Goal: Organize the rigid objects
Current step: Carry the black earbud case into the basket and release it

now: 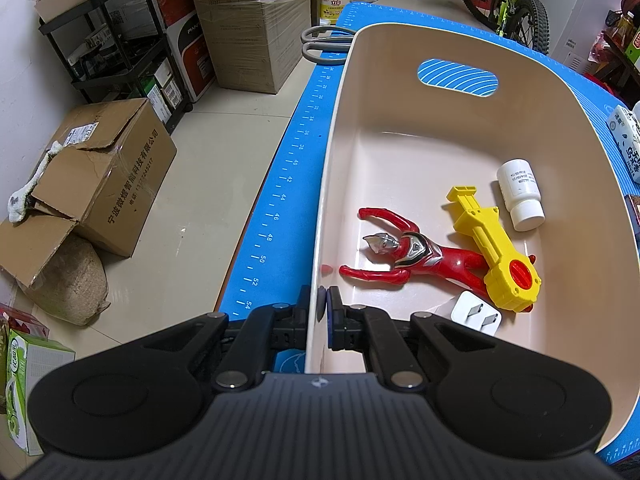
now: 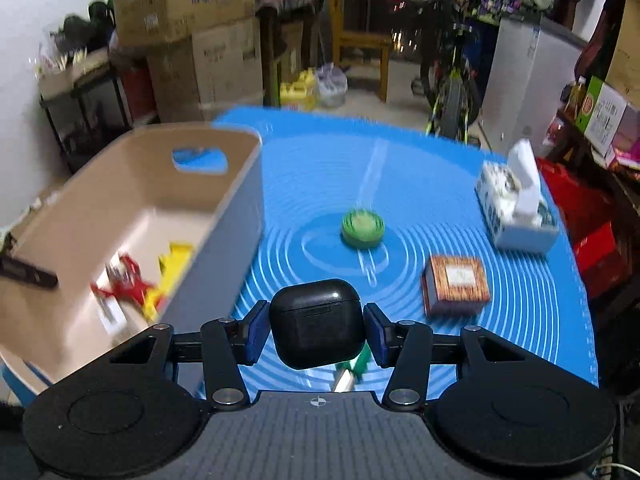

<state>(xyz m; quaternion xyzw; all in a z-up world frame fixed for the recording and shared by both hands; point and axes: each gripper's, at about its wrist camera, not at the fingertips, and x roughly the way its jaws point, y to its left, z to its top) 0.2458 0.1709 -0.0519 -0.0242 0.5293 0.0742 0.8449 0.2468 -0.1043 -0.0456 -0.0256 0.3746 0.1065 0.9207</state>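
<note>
Clamped between the blue pads of the right gripper [image 2: 316,330] sits a black earbud case [image 2: 316,326], lifted clear of the blue mat [image 2: 520,300]. Ahead of it lies a green round lid [image 2: 363,227]; ahead and to its right stand a small brown box [image 2: 456,285] and a tissue pack [image 2: 516,204]. To its left is the beige bin [image 2: 240,184]. On that bin's near wall [image 1: 316,240] the left gripper [image 1: 324,304] is clenched tight. Beyond its fingers, inside the bin, lie 4 things: a red toy figure [image 1: 416,256], a yellow toy launcher [image 1: 492,248], a white bottle [image 1: 520,194] and a white plug adapter [image 1: 476,314]. Grey-handled scissors [image 1: 324,42] rest far ahead, outside the bin.
</note>
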